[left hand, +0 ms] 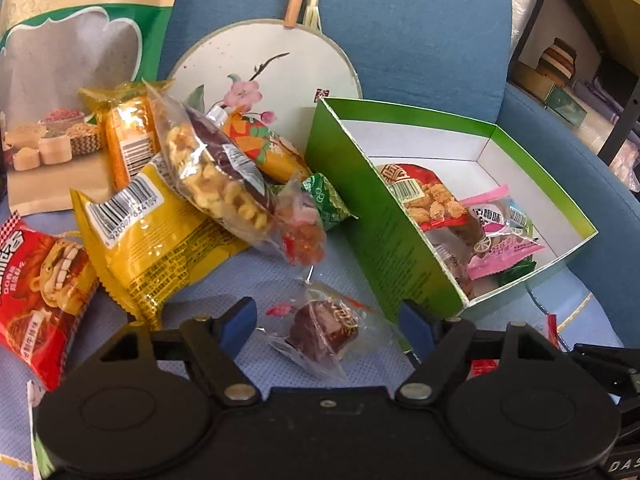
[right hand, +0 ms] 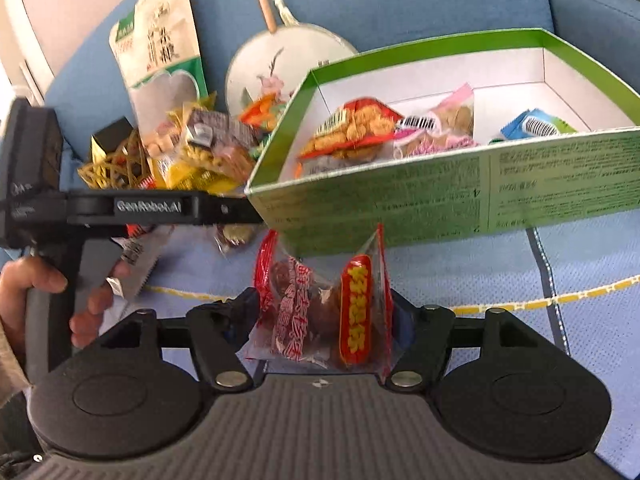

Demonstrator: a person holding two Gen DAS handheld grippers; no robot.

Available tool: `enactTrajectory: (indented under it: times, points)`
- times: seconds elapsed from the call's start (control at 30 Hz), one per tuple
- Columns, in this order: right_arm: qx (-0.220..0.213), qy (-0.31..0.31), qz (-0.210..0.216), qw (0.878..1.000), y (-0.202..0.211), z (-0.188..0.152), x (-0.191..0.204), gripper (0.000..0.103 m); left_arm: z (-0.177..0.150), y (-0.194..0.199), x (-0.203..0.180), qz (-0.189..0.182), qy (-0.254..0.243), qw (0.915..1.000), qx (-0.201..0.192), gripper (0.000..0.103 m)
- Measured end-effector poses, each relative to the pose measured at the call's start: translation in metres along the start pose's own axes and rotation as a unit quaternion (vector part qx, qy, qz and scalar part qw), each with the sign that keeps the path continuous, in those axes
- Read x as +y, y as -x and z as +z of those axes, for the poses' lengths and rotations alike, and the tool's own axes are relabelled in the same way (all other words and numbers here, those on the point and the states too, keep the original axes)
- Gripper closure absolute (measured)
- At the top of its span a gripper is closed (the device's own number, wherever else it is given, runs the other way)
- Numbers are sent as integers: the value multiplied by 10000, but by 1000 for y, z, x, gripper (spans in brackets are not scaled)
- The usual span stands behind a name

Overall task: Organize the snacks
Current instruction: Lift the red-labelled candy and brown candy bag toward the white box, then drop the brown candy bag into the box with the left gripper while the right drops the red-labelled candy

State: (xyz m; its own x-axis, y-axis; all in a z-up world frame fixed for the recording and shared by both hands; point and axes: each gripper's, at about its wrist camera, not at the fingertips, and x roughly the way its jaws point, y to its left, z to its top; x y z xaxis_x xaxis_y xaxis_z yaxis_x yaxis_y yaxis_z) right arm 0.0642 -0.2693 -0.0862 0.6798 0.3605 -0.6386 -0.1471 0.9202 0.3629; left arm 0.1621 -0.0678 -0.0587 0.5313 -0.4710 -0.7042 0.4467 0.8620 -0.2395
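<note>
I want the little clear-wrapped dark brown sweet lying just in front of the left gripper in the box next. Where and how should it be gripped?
Grip the dark brown sweet across its plump middle, not its thin crinkled wrapper ends, which would probably slip. Come from above and straight ahead with the left gripper: its open fingers already flank the sweet, which lies flat and alone on the blue cloth, beside the green box.
</note>
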Motion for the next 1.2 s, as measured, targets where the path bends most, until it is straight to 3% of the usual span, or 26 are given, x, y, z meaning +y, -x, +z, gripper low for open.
enactTrajectory:
  times: [0.1,0.2,0.23,0.3,0.57,0.63,0.73,0.77,0.9,1.13,1.17,1.2]
  points:
    - [-17,9,18,10000,1,-1,0,4,-2,1,2,-35,37,10000,-3,0]
    - [-217,-87,38,9997,8,-1,-4,26,-5,6,-2,-133,-91,9999,2,0]
    - [-284,-99,80,9995,10,0,-3,29,-5,9,-5,-131,-190,9997,13,0]
    - [-430,37,182,9989,17,2,0,30,-8,14,-12,-148,-442,9989,44,26]
    - [-1090,-53,1122,9877,43,11,0,32,-15,38,-1,-248,-135,9996,35,38]
    - [-1194,-168,1057,9871,45,13,-4,32,-17,46,-1,-293,-248,9992,81,36]
    - [-1198,-371,888,9881,44,14,-11,32,-22,53,-9,-267,-461,9984,180,25]
    - [-1197,-404,868,9882,43,14,-12,32,-23,54,-13,-216,-569,9980,158,0]
    - [-1183,-295,732,9898,42,12,-9,32,-28,50,-24,-126,-883,9959,176,0]
    - [-1227,-287,681,9897,42,11,-12,32,-42,32,-22,-87,-989,9933,595,0]
    - [-1236,-298,676,9896,42,11,-12,32,-43,31,-19,-78,-977,9934,589,9]
    - [-1245,-299,675,9895,42,11,-12,32,-43,32,-17,-97,-910,9942,560,11]
